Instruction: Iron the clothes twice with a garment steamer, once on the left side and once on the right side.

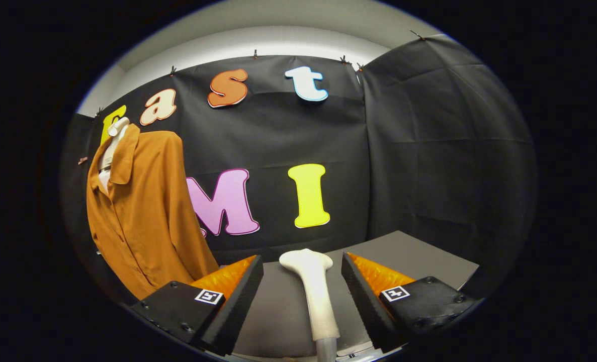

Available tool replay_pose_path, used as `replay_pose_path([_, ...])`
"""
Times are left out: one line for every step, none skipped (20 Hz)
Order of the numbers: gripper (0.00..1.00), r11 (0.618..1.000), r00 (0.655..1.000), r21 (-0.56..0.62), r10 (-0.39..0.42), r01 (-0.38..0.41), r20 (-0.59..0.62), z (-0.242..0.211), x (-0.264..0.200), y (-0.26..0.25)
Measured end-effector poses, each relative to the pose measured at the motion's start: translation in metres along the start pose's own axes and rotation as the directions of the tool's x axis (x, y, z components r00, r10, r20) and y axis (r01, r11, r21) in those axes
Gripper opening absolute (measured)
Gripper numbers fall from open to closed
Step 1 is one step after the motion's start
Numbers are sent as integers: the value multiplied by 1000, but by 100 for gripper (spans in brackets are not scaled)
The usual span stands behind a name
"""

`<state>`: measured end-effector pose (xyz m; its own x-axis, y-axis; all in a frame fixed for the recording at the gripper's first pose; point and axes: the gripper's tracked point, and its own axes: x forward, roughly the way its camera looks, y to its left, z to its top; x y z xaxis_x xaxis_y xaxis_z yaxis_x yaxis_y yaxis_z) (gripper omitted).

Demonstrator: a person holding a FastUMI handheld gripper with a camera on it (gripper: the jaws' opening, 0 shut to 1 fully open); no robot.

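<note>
A white garment steamer [314, 294] lies on the grey table [419, 256], its broad head pointing away from me and its handle running back toward me. My gripper [302, 259] is open, one finger on each side of the steamer, with a gap between each finger and the handle. An orange-brown collared shirt [145, 211] hangs on a white dress form [113, 143] beyond my left finger, front facing right, hem near the table's level.
Black cloth walls close the booth behind and to the right of the table. The table's far right corner [472, 269] lies just beyond my right finger. A grey hose end [327, 349] leaves the steamer's handle toward me.
</note>
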<state>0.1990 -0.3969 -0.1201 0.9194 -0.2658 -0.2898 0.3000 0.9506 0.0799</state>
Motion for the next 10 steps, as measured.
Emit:
replay_pose_path([98,1000,1000,2,4,-4,-20,-5,7,-2])
replay_pose_path([98,1000,999,-1,4,-4,-44,-10,12,-4])
replay_pose_path([98,1000,998,-6,3,-3,-70,-18,18,-8])
replay_pose_path([98,1000,995,-13,0,-2,-100,-24,24,-10])
replay_pose_path([98,1000,991,-20,-1,-2,-130,-31,31,-11])
replay_pose_path([99,1000,987,-29,-4,-1,-162,-39,37,-14])
replay_pose_path([99,999,981,-38,-8,1,-196,-46,41,-15])
replay_pose_path([98,999,973,-45,-13,3,-231,-54,46,-16])
replay_pose_path([99,999,964,-54,-20,6,-266,-63,50,-17])
replay_pose_path([99,998,955,-63,-26,8,-296,-70,53,-18])
